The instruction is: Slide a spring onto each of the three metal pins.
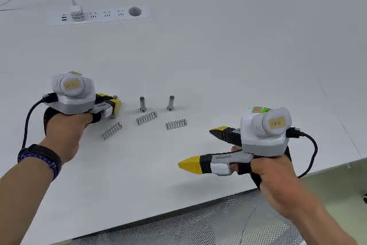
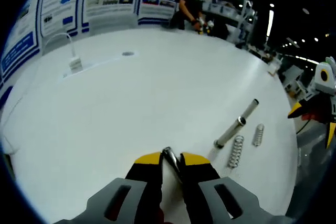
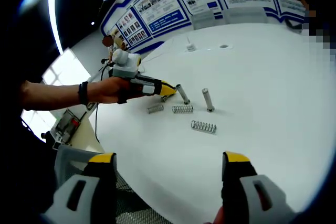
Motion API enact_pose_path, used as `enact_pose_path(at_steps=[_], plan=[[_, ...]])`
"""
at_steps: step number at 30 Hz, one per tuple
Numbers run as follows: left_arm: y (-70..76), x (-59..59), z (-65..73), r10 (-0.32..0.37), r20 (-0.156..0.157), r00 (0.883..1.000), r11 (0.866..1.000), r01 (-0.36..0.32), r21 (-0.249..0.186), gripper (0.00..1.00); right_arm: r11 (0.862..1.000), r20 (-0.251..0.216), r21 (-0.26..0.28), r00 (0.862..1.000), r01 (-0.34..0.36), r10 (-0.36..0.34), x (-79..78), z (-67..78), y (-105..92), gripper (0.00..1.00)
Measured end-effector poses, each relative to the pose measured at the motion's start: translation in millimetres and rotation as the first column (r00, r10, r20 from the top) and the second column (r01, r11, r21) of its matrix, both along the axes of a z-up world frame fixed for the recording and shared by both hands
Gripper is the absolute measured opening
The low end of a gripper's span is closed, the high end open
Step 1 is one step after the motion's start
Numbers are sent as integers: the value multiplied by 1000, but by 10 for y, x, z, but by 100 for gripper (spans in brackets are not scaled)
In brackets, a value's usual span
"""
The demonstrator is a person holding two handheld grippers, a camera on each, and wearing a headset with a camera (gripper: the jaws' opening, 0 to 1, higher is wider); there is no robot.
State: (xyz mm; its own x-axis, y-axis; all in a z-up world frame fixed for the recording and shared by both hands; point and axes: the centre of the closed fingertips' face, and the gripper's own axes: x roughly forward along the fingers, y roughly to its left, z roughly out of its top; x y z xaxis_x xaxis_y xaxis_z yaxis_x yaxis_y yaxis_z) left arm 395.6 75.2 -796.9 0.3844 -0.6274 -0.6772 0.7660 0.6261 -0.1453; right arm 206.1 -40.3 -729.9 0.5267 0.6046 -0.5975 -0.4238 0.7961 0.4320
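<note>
- Left gripper: its yellow-tipped jaws are pressed together on a metal pin, and the pin's shiny end pokes out between the tips.
- In the head view that gripper sits low over the left side of the white workbench, gripped in the person's left hand.
- Right gripper: jaws spread wide with nothing between them. It hangs over the near right part of the bench, well apart from the parts.
- Two more pins stand upright mid-table, side by side: the left pin and the right pin. Both are bare, with no spring on them.
- Three springs lie flat on the bench, just near of the pins. The left spring is closest to the left gripper, the middle spring lies by the left pin, and the right spring lies by the right pin.
- Far left, a white power strip with one plug in it.
</note>
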Motion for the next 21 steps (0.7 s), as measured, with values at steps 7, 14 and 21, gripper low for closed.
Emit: enact_pose_path(at_steps=[7,14,21], plan=[[69,-37,11,-105,40,994,992,101,78,10,1000,1,1,1000,5,-5,-13,0,-17,83],[144,-70,16,-164,50,985,979,157,131,8,1000,3,2,1000,9,-9,-20,6,-20,83],[113,-114,10,-232,79,969,958,214,193,9,1000,0,2,1000,6,-6,-22,3,-16,83]])
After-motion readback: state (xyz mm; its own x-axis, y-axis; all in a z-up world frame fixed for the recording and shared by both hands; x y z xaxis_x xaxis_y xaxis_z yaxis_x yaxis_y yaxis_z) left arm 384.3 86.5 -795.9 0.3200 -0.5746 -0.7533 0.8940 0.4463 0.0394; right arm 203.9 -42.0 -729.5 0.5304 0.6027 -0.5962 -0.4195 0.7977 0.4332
